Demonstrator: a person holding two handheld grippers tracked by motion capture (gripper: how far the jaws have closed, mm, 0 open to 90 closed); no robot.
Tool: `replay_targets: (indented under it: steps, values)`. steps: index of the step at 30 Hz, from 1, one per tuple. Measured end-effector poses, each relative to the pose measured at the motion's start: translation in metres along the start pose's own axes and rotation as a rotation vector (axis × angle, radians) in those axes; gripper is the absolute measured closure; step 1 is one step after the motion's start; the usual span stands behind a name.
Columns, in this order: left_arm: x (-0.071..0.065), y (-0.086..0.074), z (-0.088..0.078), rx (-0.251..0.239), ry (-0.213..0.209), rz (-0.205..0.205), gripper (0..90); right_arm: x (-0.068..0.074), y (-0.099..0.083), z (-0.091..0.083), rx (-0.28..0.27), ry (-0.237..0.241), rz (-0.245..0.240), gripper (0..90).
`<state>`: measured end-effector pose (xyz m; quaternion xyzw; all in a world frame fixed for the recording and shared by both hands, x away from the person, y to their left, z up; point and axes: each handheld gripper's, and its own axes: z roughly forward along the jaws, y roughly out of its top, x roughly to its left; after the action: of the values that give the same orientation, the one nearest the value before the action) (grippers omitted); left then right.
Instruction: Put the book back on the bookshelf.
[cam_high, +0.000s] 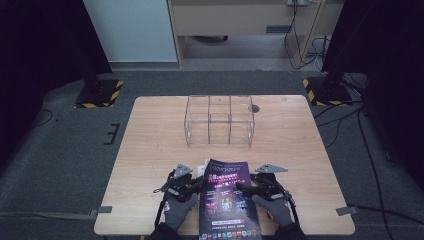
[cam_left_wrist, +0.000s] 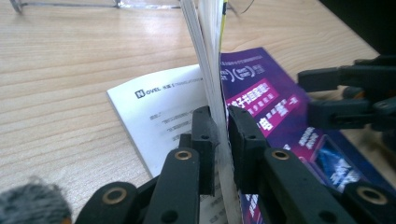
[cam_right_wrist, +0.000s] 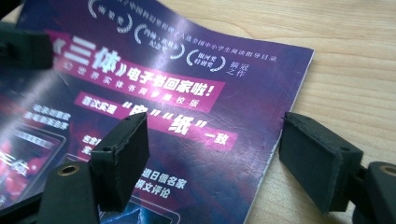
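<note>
My left gripper (cam_left_wrist: 222, 135), at the bottom centre of its own view, pinches a raised sheaf of pages of the magazine (cam_high: 227, 200). The magazine lies at the tabletop's (cam_high: 150, 145) near edge, bottom centre of the high view. My right gripper (cam_right_wrist: 212, 158) is spread, straddling the purple cover's edge. A clear box (cam_high: 219, 120) stands mid-frame.

clear rack (cam_high: 219, 120) ahead, bare table (cam_high: 150, 135) around
</note>
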<state>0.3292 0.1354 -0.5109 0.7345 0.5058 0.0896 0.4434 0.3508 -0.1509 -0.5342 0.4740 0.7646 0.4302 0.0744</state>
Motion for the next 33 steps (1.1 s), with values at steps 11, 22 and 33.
replay_targets:
  steps: [11, 22, 33]
  values:
    - [0.007, -0.008, 0.011, 0.031, -0.015, -0.026, 61.4, 0.004, -0.002, -0.001, 0.005, -0.018, -0.021, 24.3]
    - [0.005, -0.007, 0.026, 0.053, -0.111, -0.048, 55.1, 0.003, -0.003, 0.000, -0.012, -0.014, -0.022, 24.3]
    - [-0.007, -0.003, 0.024, 0.046, -0.058, -0.008, 79.1, 0.003, -0.005, 0.000, -0.027, -0.021, -0.019, 24.9]
